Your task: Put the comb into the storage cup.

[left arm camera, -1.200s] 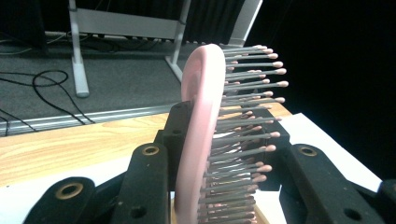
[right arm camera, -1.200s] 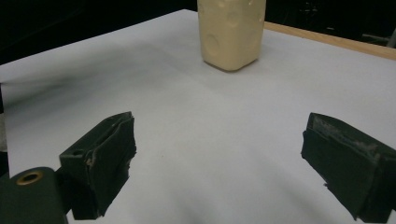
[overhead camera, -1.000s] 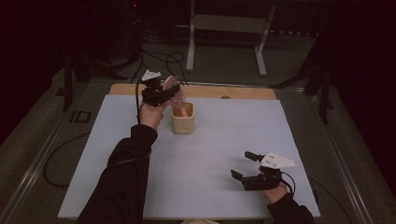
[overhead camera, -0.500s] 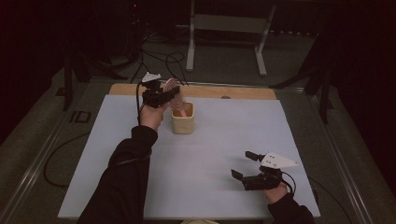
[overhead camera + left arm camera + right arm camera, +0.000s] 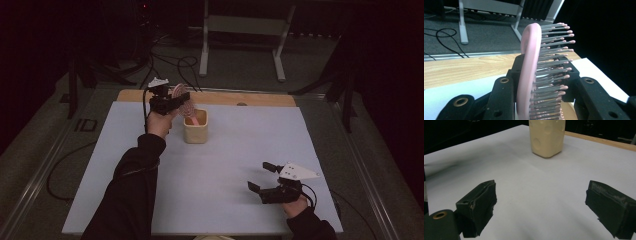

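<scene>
High view: the left gripper (image 5: 176,97) sits in the upper left-centre of the frame, its jaws closed on the head of a pink hairbrush (image 5: 186,106). The brush's long axis runs diagonally, head toward the upper left and handle toward the lower right, and the handle descends into a cream cup (image 5: 196,127) standing just right of the gripper. The cup stands upright on the white sheet (image 5: 215,170) covering the table, close to the bare wooden edge strip (image 5: 260,99) along the far side.

Left gripper view: the hairbrush (image 5: 530,70) stands edge-on between the two black jaws, its pink back to the left of the frame and its bristles (image 5: 554,47) pointing right. The lower part of the head is cut off by the bottom edge, and the handle is hidden behind the jaws.

The right gripper (image 5: 267,177) rests low at the lower right of the high view, jaws spread wide with nothing between them. In the right gripper view the cup (image 5: 547,137) appears at the top centre, its rim cut off by the frame edge; its wall shows round dimples.

Beyond the table, loose cables (image 5: 170,62) and a grey metal stand (image 5: 242,30) lie on the dark floor. The surroundings are too dark to make out.
</scene>
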Demonstrator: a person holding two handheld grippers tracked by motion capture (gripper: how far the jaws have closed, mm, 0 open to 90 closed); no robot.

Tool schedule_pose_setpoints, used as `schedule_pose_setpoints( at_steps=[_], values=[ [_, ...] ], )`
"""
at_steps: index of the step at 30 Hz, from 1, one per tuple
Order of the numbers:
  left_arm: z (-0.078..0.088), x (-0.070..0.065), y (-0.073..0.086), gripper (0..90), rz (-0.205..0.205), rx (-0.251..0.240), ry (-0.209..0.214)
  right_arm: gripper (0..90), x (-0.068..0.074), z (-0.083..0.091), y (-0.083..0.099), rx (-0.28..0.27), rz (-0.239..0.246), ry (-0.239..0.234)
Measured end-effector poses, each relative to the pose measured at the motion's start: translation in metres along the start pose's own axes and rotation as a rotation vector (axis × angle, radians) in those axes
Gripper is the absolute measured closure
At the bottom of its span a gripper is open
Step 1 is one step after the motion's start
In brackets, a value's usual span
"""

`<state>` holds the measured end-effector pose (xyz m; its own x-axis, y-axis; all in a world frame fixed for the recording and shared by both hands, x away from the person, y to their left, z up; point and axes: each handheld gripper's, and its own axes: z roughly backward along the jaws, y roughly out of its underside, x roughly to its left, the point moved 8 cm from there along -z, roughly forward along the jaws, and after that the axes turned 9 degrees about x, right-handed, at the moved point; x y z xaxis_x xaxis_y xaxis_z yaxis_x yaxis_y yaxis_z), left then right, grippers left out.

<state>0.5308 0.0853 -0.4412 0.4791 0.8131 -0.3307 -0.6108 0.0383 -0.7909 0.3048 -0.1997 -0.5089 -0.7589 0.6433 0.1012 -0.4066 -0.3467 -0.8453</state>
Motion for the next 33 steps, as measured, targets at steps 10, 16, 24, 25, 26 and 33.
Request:
schedule_pose_setpoints(
  at_steps=[10, 16, 24, 25, 26, 33],
  values=[
    [0.002, 0.003, 0.002, 64.0, -0.004, 0.014, -0.019, 9.5, 0.001, 0.0, -0.001, -0.003, -0.002, -0.001],
    [0.003, 0.005, 0.002, 59.0, 0.011, 0.029, -0.027, 9.5, 0.0, 0.001, -0.001, -0.005, 0.001, 0.001],
    [0.008, 0.008, 0.002, 43.5, 0.035, 0.055, -0.052, 9.5, 0.0, 0.001, -0.001, -0.006, 0.0, 0.0],
    [0.008, 0.008, 0.003, 42.6, 0.036, 0.061, -0.048, 9.5, 0.0, 0.001, -0.001, -0.005, 0.001, 0.0],
    [0.009, 0.008, 0.003, 40.4, 0.03, 0.065, -0.06, 9.5, 0.0, 0.001, -0.001, -0.005, 0.001, 0.0],
    [0.012, 0.006, 0.002, 25.0, -0.008, 0.097, -0.116, 9.5, 0.0, 0.002, -0.001, -0.007, -0.001, 0.001]
  ],
)
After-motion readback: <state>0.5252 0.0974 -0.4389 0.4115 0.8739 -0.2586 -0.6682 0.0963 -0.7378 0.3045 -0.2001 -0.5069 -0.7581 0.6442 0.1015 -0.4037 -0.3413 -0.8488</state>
